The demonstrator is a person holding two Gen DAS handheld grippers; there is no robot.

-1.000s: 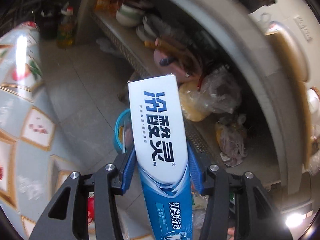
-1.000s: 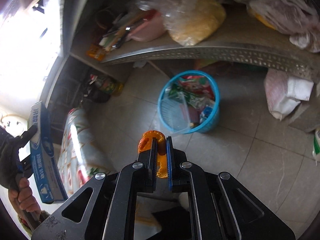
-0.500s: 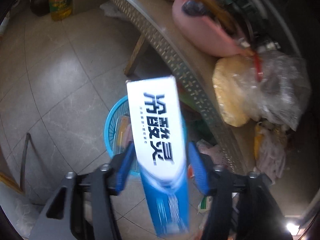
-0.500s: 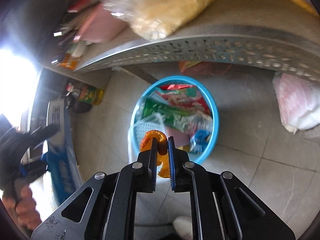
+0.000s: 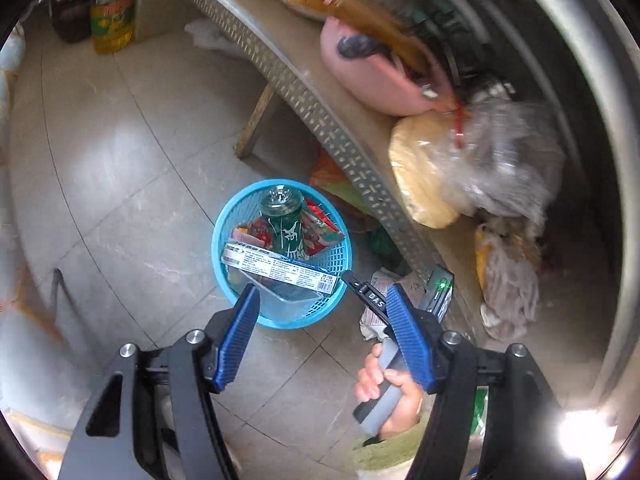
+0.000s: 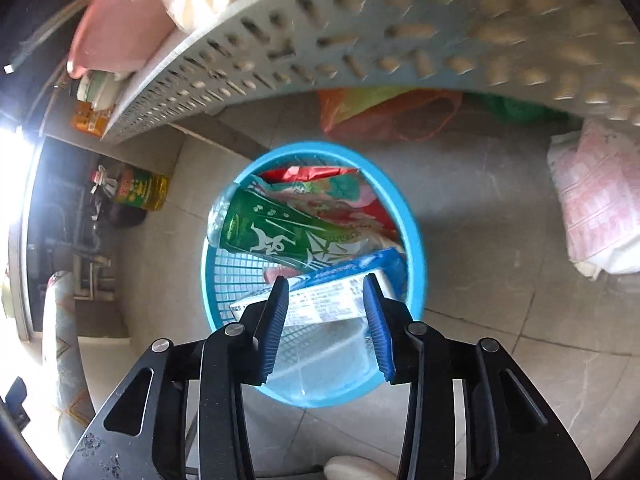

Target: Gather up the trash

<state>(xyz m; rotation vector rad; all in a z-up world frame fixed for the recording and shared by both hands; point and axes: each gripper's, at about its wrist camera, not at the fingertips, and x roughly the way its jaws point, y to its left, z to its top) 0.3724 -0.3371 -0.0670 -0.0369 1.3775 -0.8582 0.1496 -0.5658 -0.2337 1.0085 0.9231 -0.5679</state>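
Under the perforated shelf edge (image 6: 304, 60), bare floor tiles (image 5: 120, 168) leave you room left of the blue basket (image 5: 224, 220). In it lie a green bottle (image 6: 280, 236) and the toothpaste box (image 5: 276, 270). Your left gripper (image 5: 324, 300) and right gripper (image 6: 326, 292) are both opening, empty.

Dim indoor light; white glare flares far left of the right gripper's fingers and low right of the left gripper's; shelf above blurs, fisheye edges bend darkly
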